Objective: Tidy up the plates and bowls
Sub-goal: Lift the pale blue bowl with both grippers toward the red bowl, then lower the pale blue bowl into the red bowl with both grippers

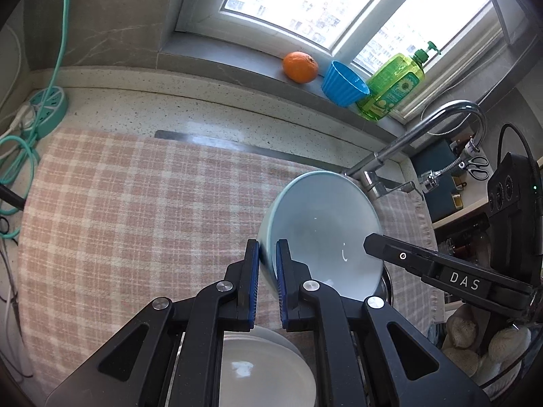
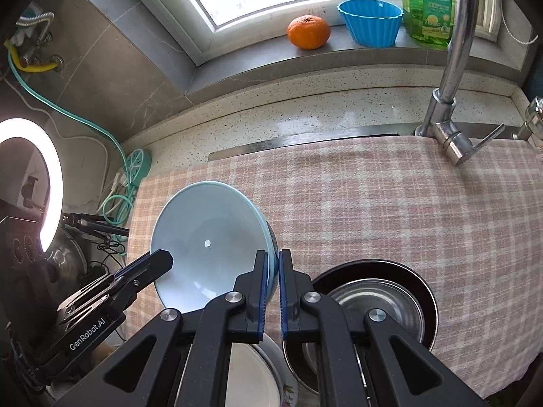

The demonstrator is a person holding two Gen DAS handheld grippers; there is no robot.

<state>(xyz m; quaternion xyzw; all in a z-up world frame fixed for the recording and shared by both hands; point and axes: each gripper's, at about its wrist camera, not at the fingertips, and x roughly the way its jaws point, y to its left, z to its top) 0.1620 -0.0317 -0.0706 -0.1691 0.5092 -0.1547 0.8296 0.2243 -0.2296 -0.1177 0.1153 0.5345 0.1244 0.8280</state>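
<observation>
A pale blue bowl (image 1: 322, 234) is held tilted above the pink checked cloth (image 1: 135, 210). My left gripper (image 1: 267, 257) is shut on its left rim. My right gripper (image 2: 274, 264) is shut on its right rim, with the bowl (image 2: 207, 237) to its left. Each gripper also shows in the other view, the right one (image 1: 373, 244) and the left one (image 2: 163, 261). A white plate (image 1: 264, 369) lies below the left gripper; in the right wrist view it (image 2: 251, 373) has a flowered rim. A steel bowl in a dark pan (image 2: 380, 302) sits at the lower right.
A faucet (image 2: 451, 78) rises at the back right. An orange (image 2: 309, 32), a blue cup (image 2: 371, 22) and a green soap bottle (image 2: 427, 3) stand on the window sill. A power strip with green cable (image 1: 44, 108) lies at the left. A ring light (image 2: 34, 183) glows far left.
</observation>
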